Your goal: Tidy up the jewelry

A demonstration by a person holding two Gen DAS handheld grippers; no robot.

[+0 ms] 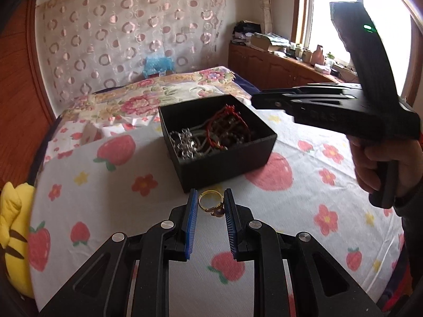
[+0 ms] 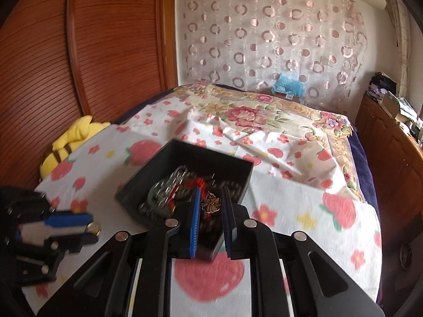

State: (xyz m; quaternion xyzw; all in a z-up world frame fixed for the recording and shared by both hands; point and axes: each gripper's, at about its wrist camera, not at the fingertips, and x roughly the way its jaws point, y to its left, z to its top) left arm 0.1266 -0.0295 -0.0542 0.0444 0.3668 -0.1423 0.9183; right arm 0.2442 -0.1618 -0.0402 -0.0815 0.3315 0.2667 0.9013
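Here the gold ring sits pinched between the blue pads of the left gripper, its band upright and a small dark stone low on its right side against the right pad. The ring is held just short of the near wall of the black box, above the strawberry-print sheet. In the right wrist view a dark flower-shaped charm is clamped in the same way in the right gripper, over the near right corner of the box; that view is blurred, so whether a chain hangs from the charm cannot be told.

The box is open at the top and holds a tangle of silver chains on its left and red cord jewelry toward the back right. All four rims are free of overhang. A hand holds the right gripper's handle to the right of the box.

Around the box the sheet lies flat and bare to its left, right and near side. Behind it rumpled folds rise into a floral quilt. A yellow plush toy lies at the bed's left edge, beside the wooden wardrobe door.
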